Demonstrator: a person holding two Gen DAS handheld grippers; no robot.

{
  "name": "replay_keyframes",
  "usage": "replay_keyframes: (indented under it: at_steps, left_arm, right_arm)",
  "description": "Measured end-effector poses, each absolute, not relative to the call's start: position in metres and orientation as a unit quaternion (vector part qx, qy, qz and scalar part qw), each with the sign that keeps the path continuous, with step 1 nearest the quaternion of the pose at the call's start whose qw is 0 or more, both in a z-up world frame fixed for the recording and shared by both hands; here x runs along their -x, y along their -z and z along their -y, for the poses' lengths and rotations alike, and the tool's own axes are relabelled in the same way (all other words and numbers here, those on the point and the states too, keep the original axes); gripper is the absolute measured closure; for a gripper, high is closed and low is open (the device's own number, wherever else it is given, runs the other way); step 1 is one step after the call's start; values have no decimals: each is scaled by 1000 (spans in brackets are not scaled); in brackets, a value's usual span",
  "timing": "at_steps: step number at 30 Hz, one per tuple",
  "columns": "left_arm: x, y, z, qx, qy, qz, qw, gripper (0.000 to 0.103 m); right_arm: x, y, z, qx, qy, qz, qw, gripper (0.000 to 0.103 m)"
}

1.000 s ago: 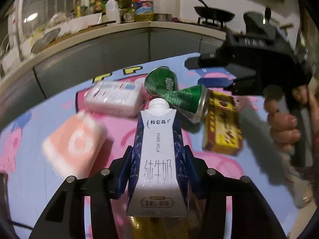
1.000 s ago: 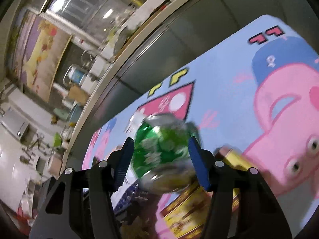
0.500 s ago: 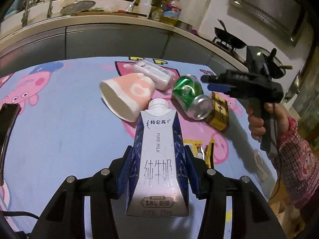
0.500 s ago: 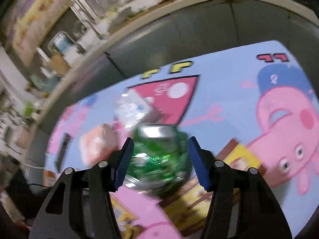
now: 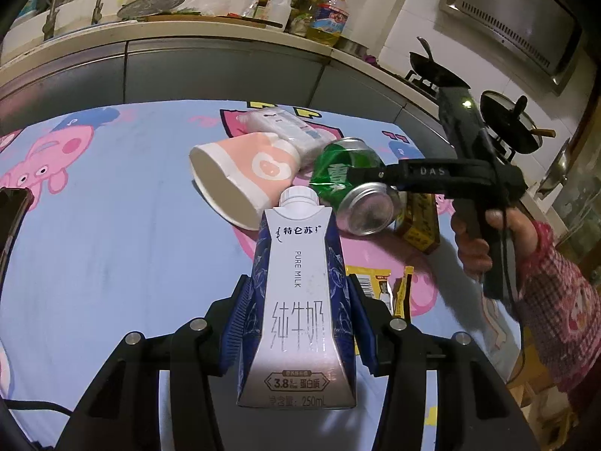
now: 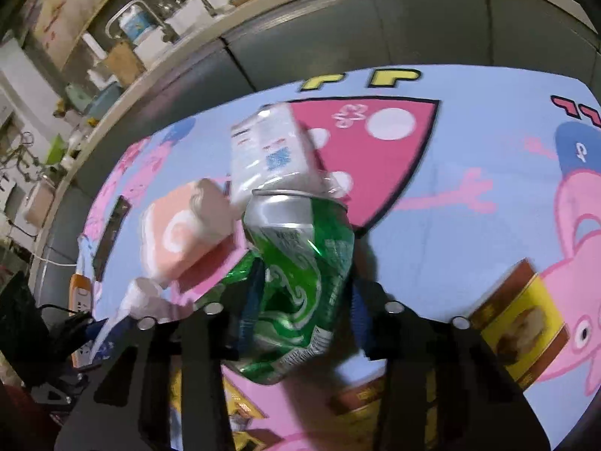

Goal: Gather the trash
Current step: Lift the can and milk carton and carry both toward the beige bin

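A white and dark-blue milk carton point(image 5: 300, 293) stands upright between the blue pads of my left gripper point(image 5: 298, 300), which is shut on it above the cartoon tablecloth point(image 5: 112, 244). A green drink can point(image 6: 300, 263), dented, sits between the pads of my right gripper point(image 6: 304, 285). Those jaws are closing and the pads press its sides. In the left wrist view the can point(image 5: 338, 173) lies on its side by a pink paper cup point(image 5: 244, 173), with the right gripper point(image 5: 375, 176) reaching in from the right, held by a hand point(image 5: 480, 240).
A wrapped tissue pack point(image 5: 281, 127) lies behind the cup. A yellow-brown box point(image 5: 420, 221) is right of the can and a yellow sachet point(image 5: 375, 282) nearer me. A phone point(image 5: 11, 218) lies at the cloth's left edge. Grey counter cabinets point(image 5: 225, 71) run behind.
The right gripper has come in over the green can, its jaws have narrowed and the can now looks crushed. The left view swung, then steadied, with the carton still gripped.
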State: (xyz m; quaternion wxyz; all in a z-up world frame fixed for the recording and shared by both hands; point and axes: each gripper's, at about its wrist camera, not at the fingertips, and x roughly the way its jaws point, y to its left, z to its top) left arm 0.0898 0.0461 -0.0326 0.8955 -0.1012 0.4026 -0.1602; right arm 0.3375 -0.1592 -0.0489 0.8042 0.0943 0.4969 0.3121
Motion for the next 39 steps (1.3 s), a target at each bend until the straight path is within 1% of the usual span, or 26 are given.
replay_keyframes:
  at_steps: [1,3,4,5,11,16,21,29,35,39]
  left_arm:
    - [-89,31,-45,100,160,-402,896,52]
    - [-87,27,-44,101,162,-397,898,52]
    - [-84,24,-42,99,165,-393,899,52]
    - [-82,21,-40,96,168,-390,901,52]
    - [-67,0,-15,81,199,-372,903,52]
    - [-56,-5,25,60,241,-380,891,52]
    - [-53,3,78,26,279,-407,869,53]
    - [-65,12,169,-21,342,-435,833,53]
    - [-90,11,242,-16,392,-444,806,52]
    - [-124,14,296,11,424,-463,778,53]
  right_arm:
    - [-331,46,159,-101,-314,-491,807,71]
    - [-318,40,161,-119,-322,-478,809,82]
    - [-312,37,163,-133,-331,-472,806,91]
    - [-306,33,164,-145,-337,-465,806,93]
    - [-247,5,200,-179,-325,-411,833,93]
    - [-194,1,253,-201,-293,-383,853,93]
    - [-145,23,311,-235,-236,-380,863,93]
    - [-107,62,398,-314,-156,-369,861,93]
    - [-96,73,478,-364,-77,-329,868,93]
    - [-94,81,523,-374,-14,-308,875,93]
